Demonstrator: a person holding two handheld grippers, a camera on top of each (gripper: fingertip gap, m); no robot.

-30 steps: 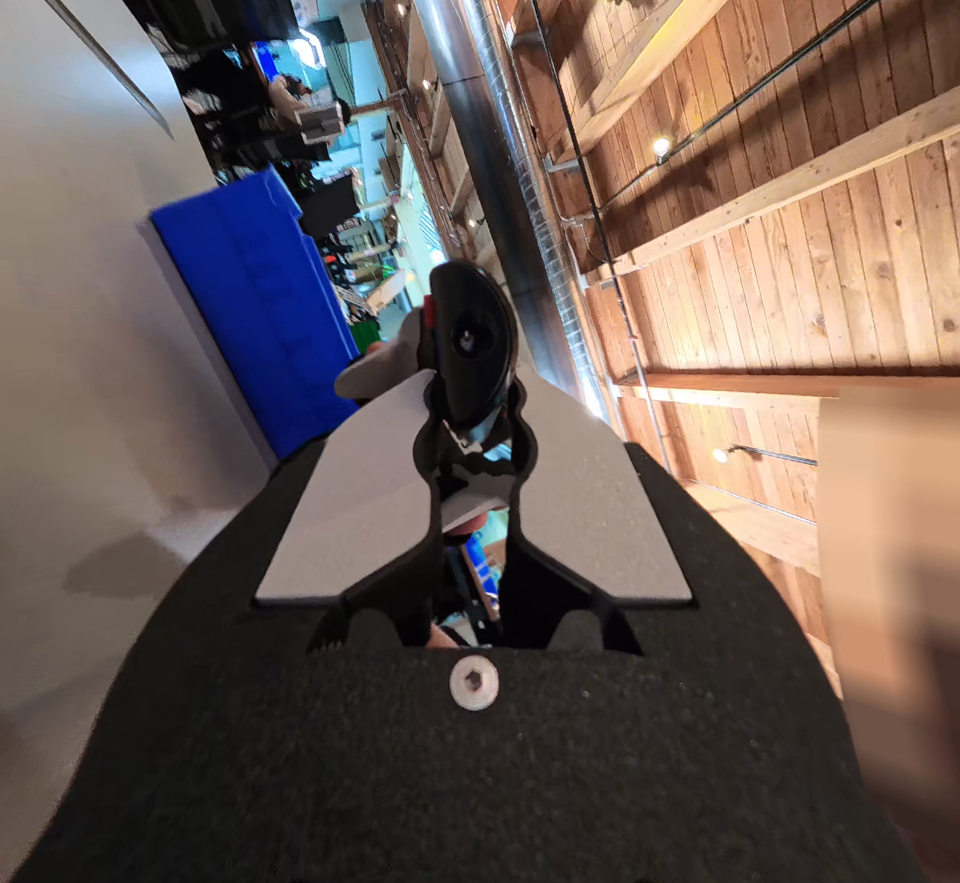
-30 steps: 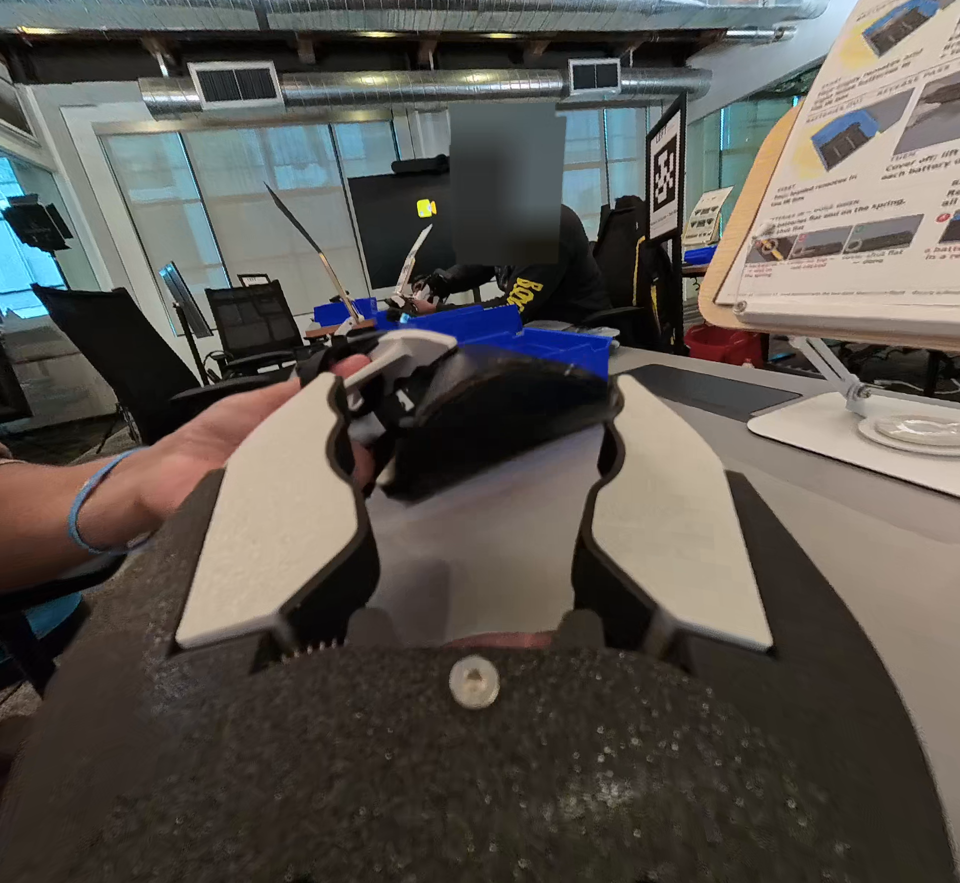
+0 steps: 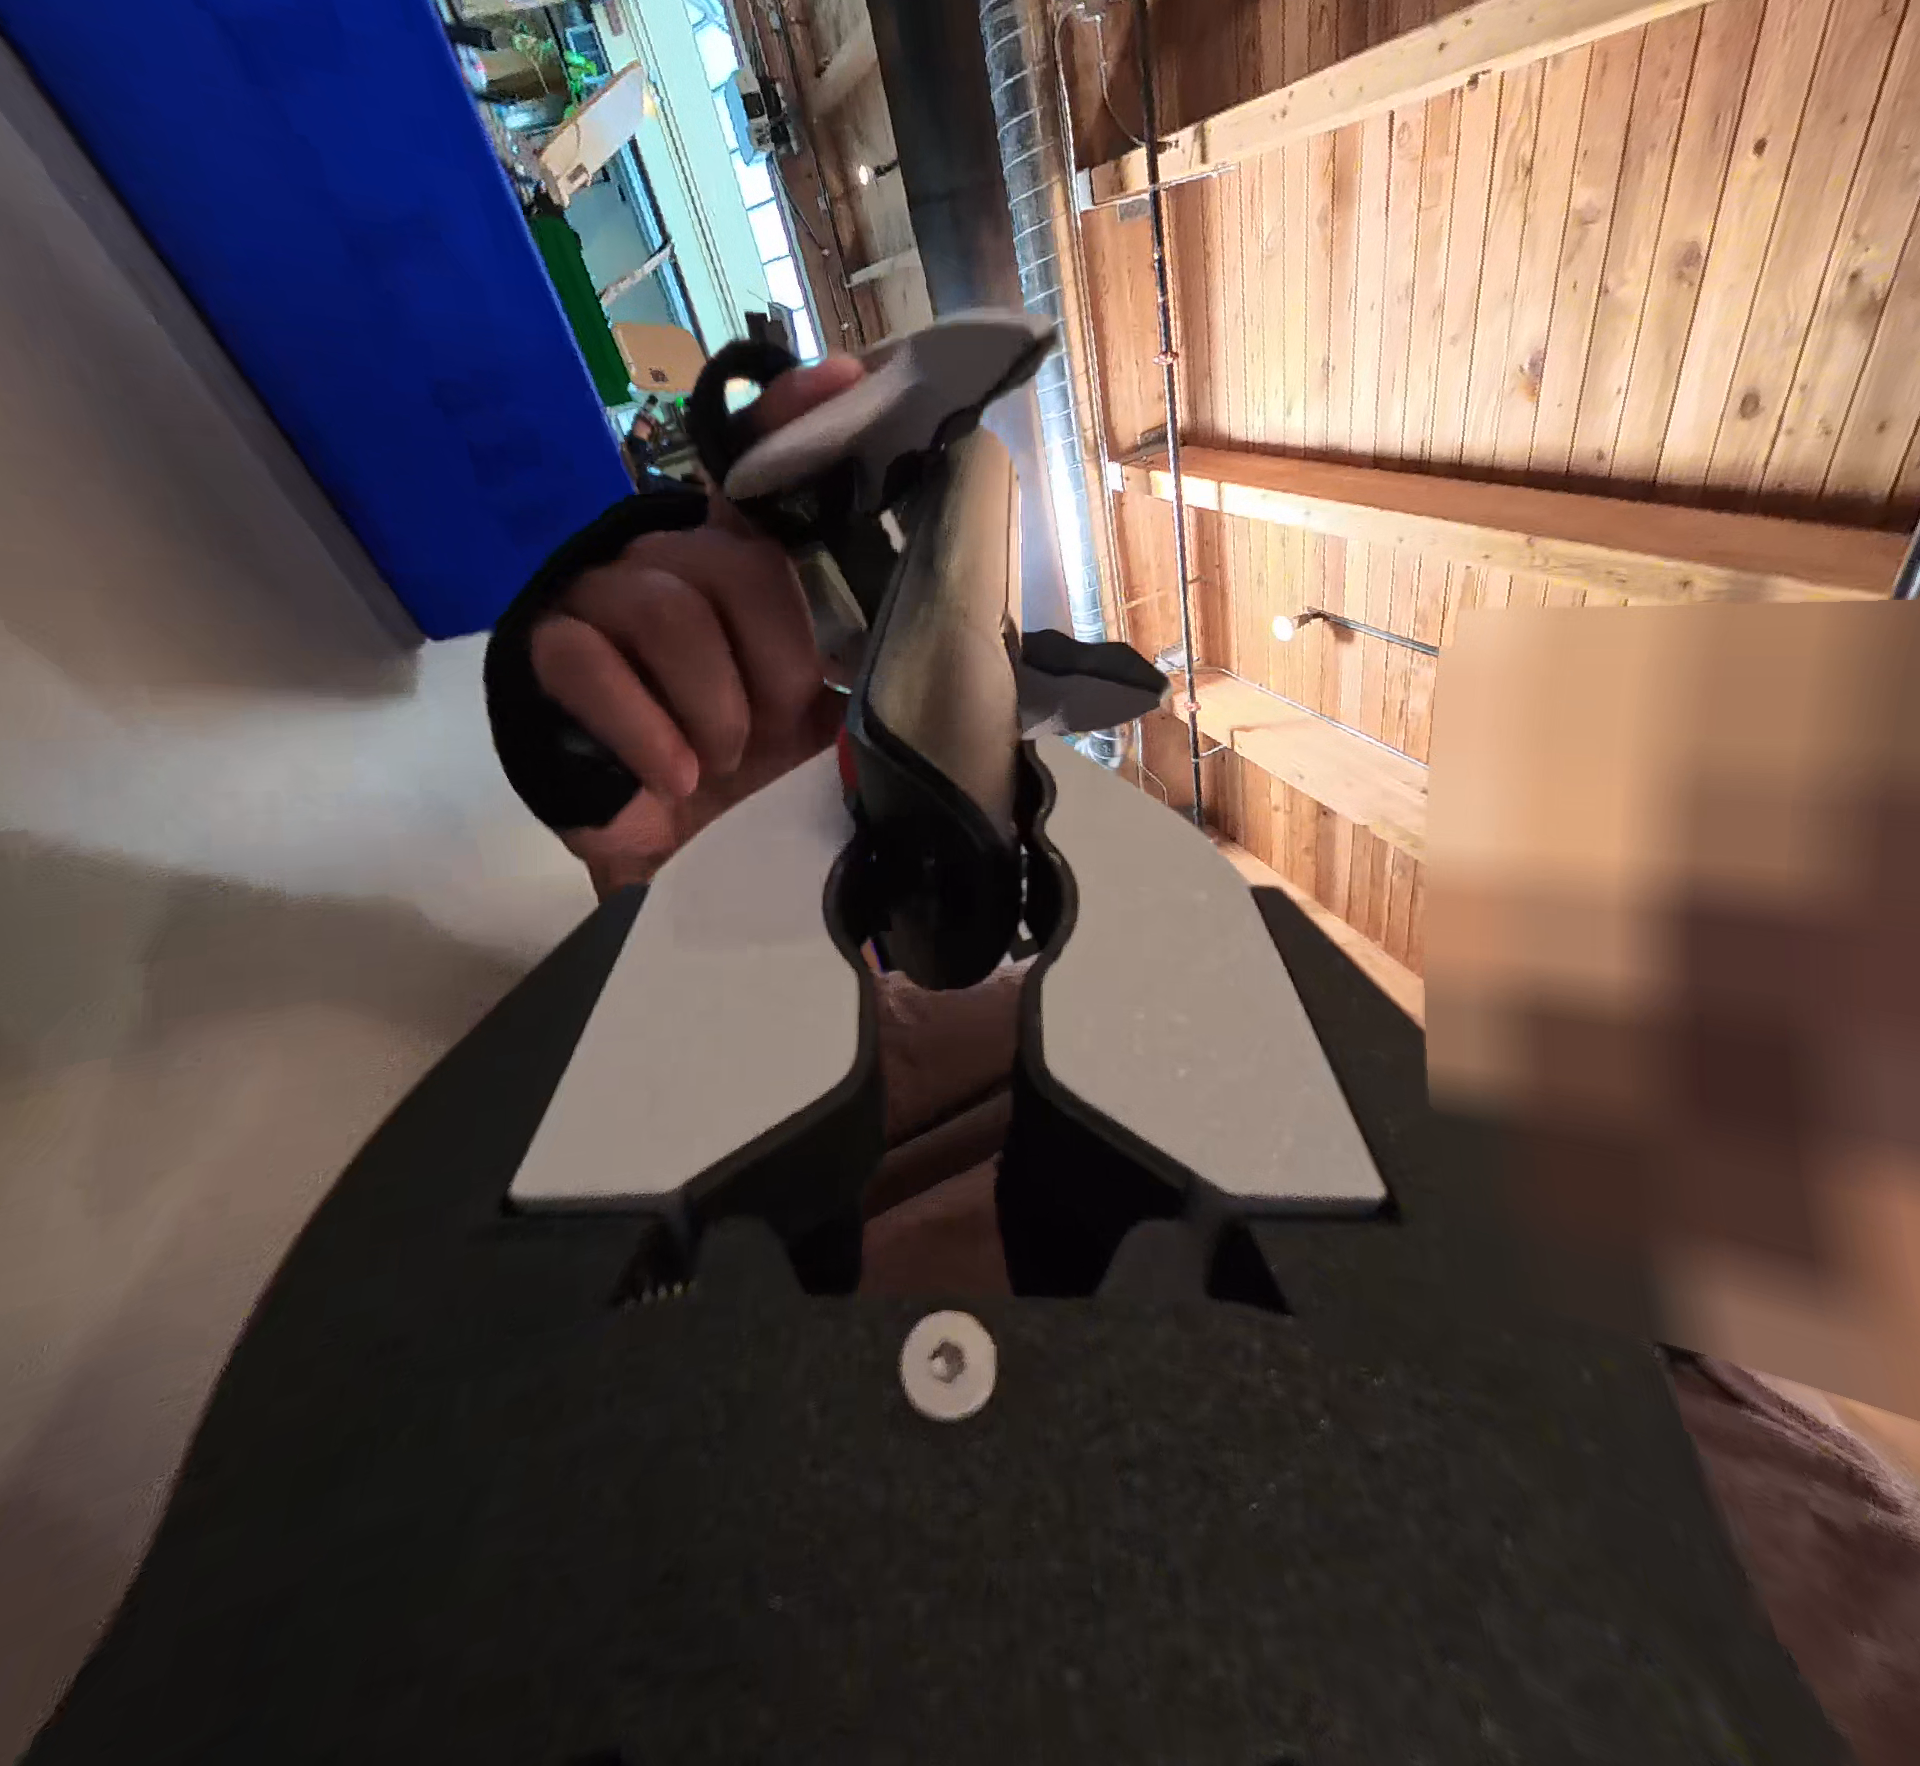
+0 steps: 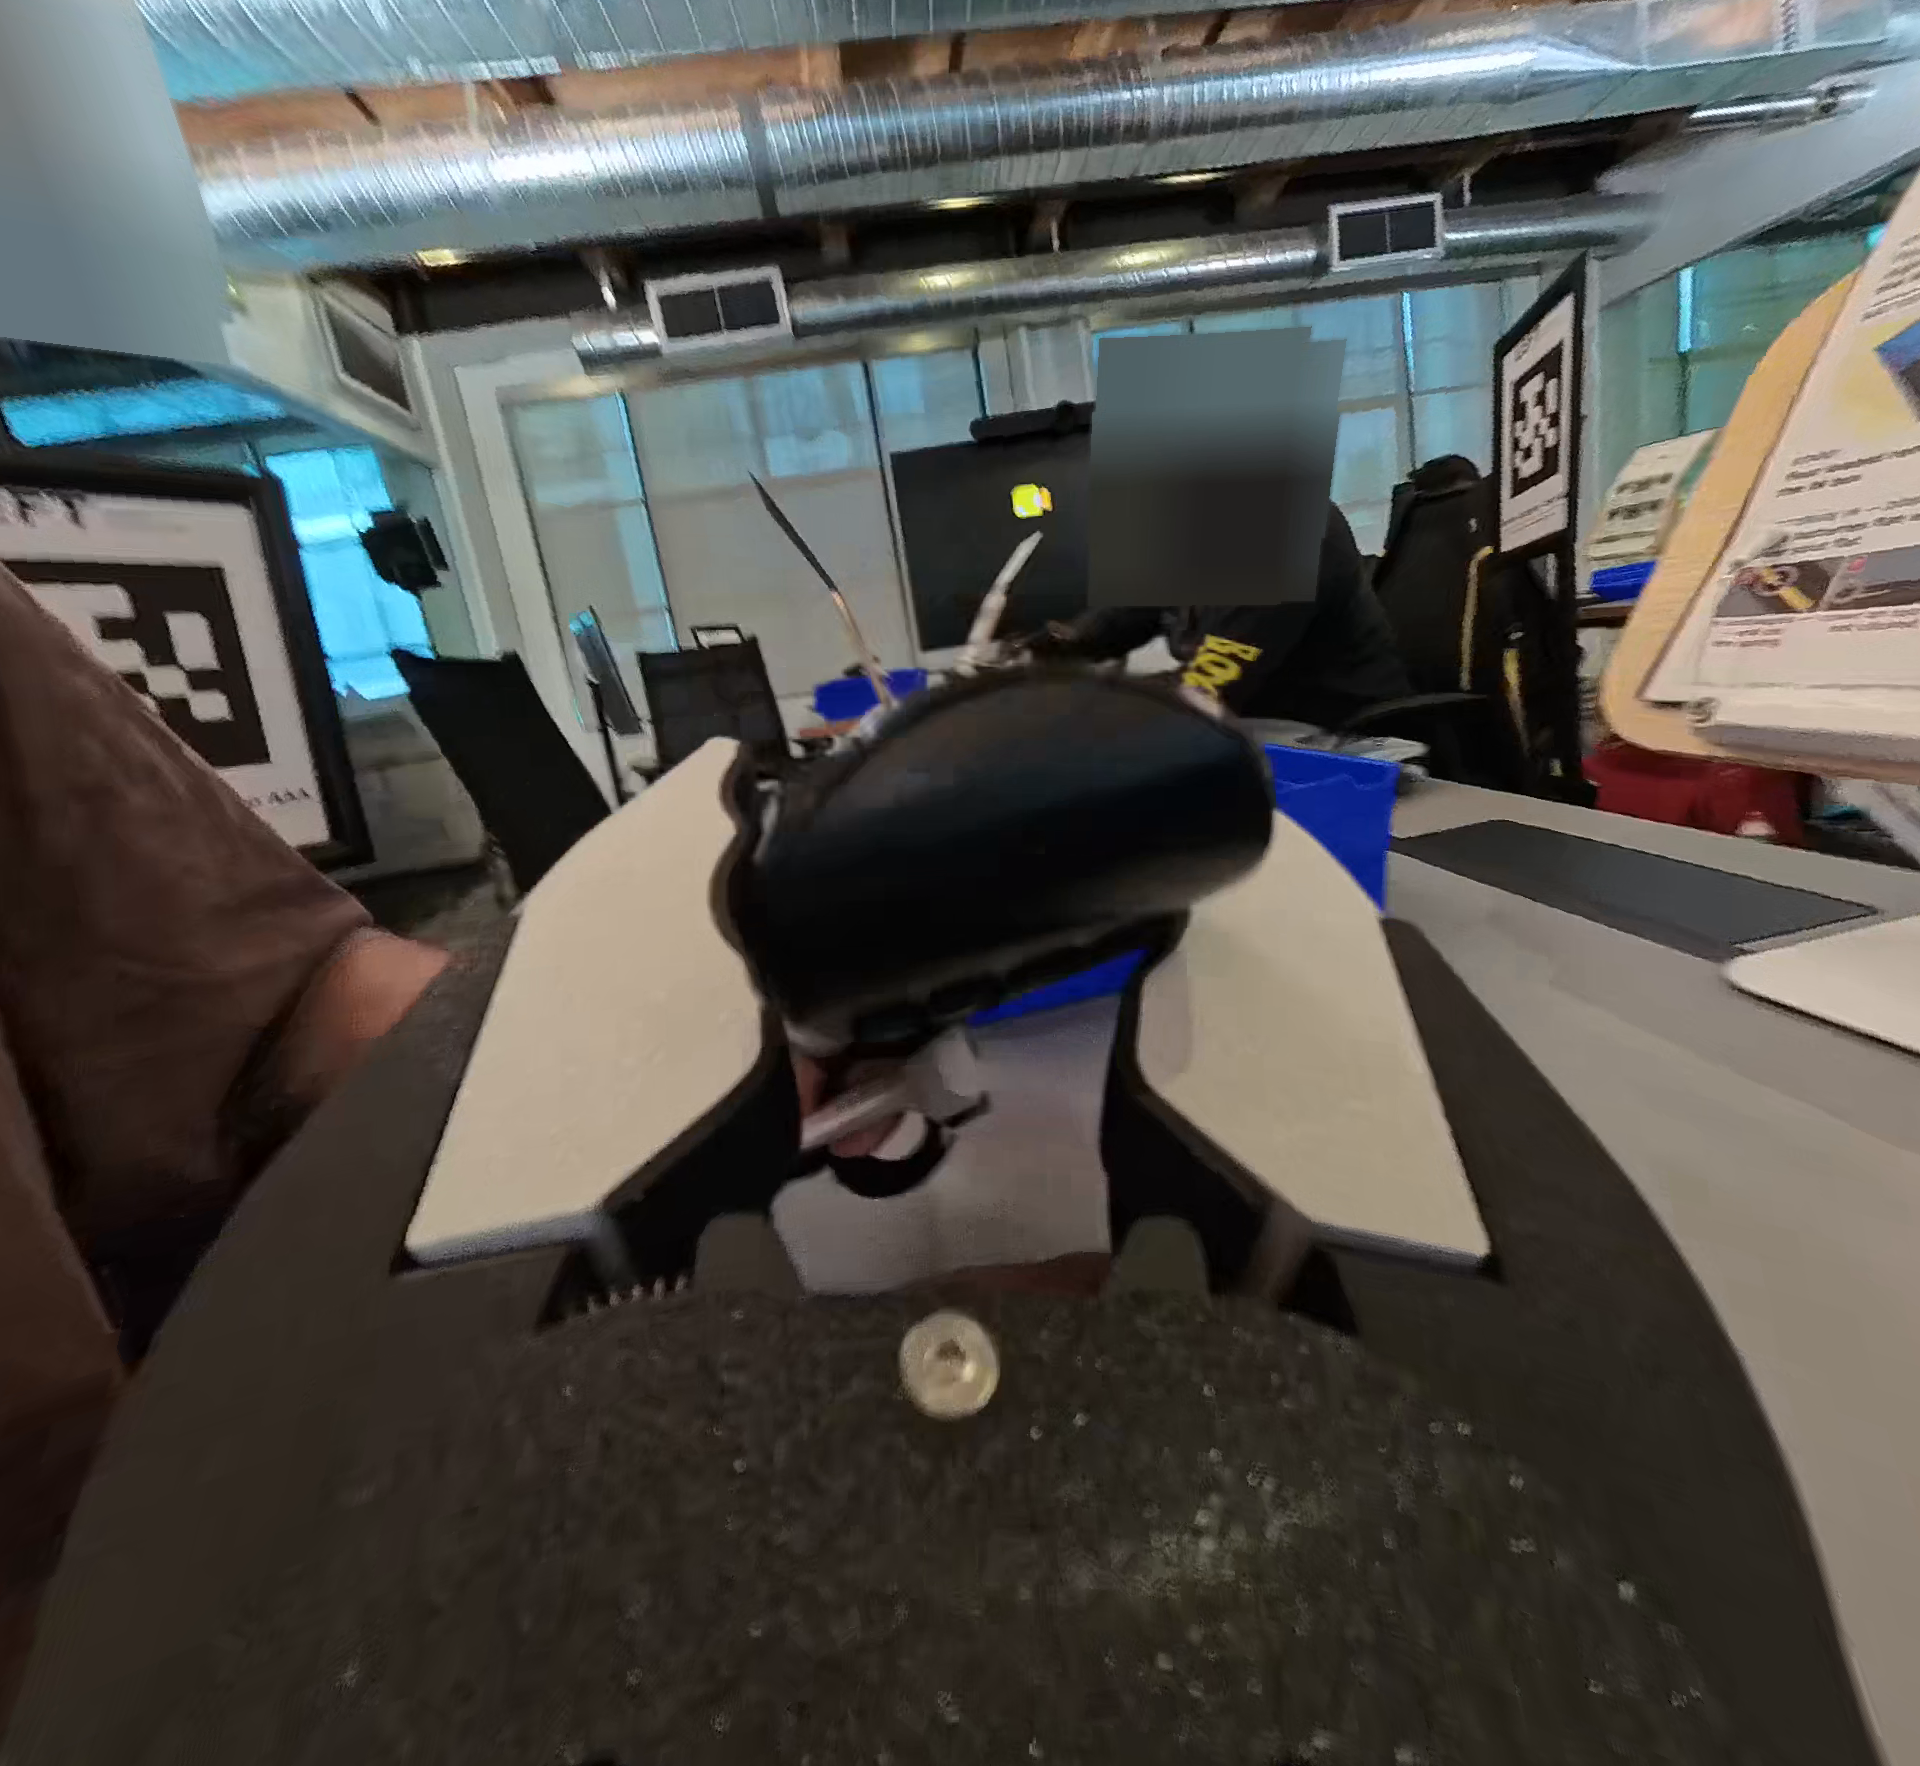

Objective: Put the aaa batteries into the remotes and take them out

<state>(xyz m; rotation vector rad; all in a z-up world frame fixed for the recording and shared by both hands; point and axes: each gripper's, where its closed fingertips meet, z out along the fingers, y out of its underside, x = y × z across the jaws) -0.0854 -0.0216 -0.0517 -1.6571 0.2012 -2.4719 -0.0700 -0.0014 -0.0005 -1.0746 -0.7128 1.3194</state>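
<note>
My left gripper (image 3: 940,843) is clamped on the black remote (image 3: 940,729), held up off the grey table (image 4: 1621,1072) with its end pointing at the wooden ceiling (image 3: 1507,314). My right gripper (image 4: 956,875) pinches the same remote's far end (blurred here), fingers narrowed around it. A blue bin (image 3: 291,189) stands just behind.

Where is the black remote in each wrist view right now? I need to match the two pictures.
Left wrist view: the black remote stands centre frame, its lower end between the left gripper's fingers.
Right wrist view: the remote lies centre frame, across the right gripper's fingers.
Shared landmark: the blue bin, far left in the left view, behind the remote in the right.
</note>
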